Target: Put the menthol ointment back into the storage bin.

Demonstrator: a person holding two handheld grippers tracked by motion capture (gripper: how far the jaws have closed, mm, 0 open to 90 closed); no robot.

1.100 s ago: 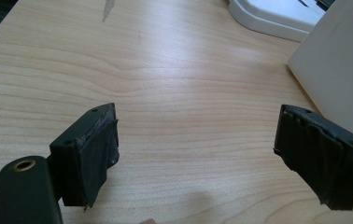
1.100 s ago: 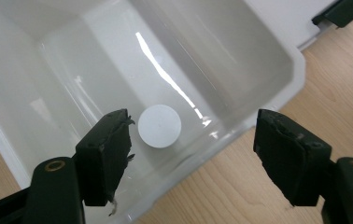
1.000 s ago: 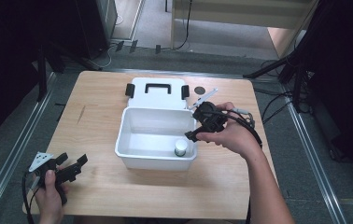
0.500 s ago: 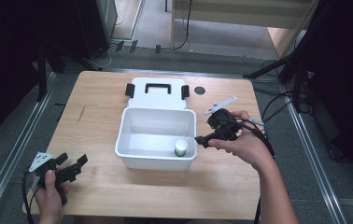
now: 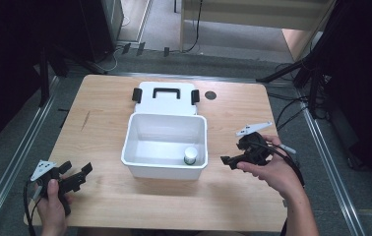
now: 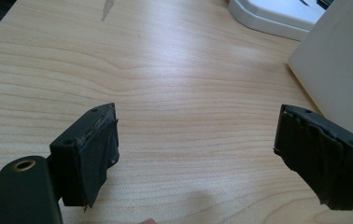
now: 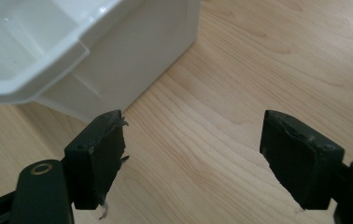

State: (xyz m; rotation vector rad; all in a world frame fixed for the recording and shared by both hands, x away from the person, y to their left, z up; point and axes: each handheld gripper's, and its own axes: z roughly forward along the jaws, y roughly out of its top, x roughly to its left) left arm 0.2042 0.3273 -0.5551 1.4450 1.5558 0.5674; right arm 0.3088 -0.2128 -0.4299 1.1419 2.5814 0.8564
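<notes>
Wooden table (image 5: 105, 123) bears it all: at left, the left gripper (image 5: 78, 176) rests with jaws apart and empty. The white bin (image 5: 165, 168) holds what seems a small jar (image 5: 190, 156), apparently already placed; its lid (image 5: 166, 98) lies behind, unfitted. The right gripper (image 5: 229, 160) hangs spread, empty.

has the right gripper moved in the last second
Yes. In the high view the right gripper was over the white box's far right corner; now it sits to the right of the box, nearer the person, jaws open and empty.
</notes>
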